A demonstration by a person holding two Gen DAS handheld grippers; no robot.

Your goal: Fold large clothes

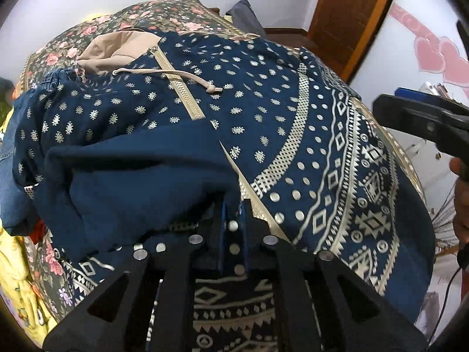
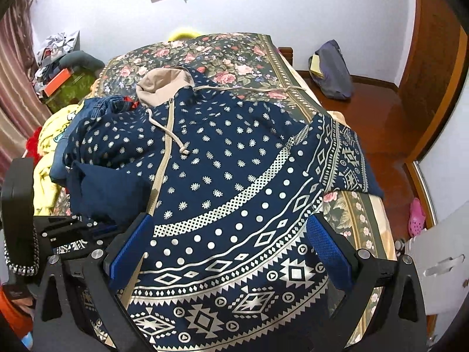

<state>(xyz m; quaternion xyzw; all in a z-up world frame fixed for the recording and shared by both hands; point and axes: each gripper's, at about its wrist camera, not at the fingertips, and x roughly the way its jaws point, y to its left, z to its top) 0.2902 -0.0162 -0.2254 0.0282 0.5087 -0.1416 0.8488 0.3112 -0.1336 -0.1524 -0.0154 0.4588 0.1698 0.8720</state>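
Observation:
A large navy hooded garment (image 1: 263,111) with cream dots, tribal bands, a beige zip and a beige hood (image 1: 117,52) lies spread on the bed; it also shows in the right wrist view (image 2: 234,176). My left gripper (image 1: 233,228) is shut on a fold of the garment's left front edge, turned over to show its plain navy inside (image 1: 140,176). My right gripper (image 2: 225,252) is open above the patterned hem, blue pads (image 2: 132,252) wide apart, touching nothing. It also shows at the right edge of the left wrist view (image 1: 425,120).
The bed has a floral cover (image 2: 222,58). Yellow, red and denim clothes (image 2: 49,152) are piled at its left side. A grey bag (image 2: 331,70) sits on the wooden floor at right, near a wooden door (image 2: 433,73). A pink shoe (image 2: 416,214) lies by the bed.

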